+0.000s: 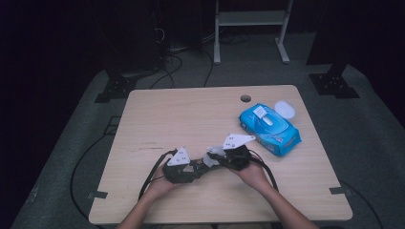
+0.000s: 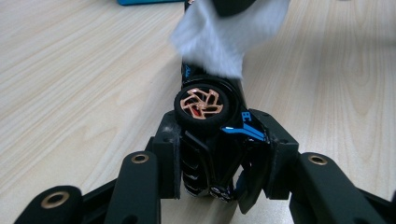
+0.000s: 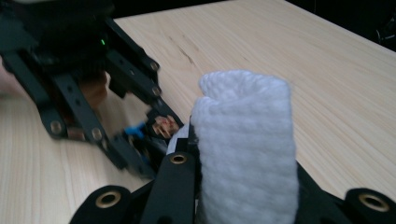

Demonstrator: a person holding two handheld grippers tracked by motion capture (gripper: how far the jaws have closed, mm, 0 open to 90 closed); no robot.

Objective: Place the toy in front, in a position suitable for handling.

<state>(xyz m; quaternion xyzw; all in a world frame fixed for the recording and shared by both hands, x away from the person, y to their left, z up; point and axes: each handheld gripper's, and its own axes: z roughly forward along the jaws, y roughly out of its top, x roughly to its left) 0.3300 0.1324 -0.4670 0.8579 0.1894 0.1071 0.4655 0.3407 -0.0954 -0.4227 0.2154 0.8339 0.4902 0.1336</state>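
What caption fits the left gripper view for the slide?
Left gripper jaws clamp a black toy car with copper-spoked wheels while a folded white wipe touches its far end above the light wooden table.

White wipe (image 3: 245, 149) in right tongs (image 3: 233, 186)

Black toy car (image 2: 210, 140) (copper-spoked wheel) above the table, folded white wipe (image 3: 245, 149) touching.

Dim surroundings, lit tabletop, blurred close-ups.
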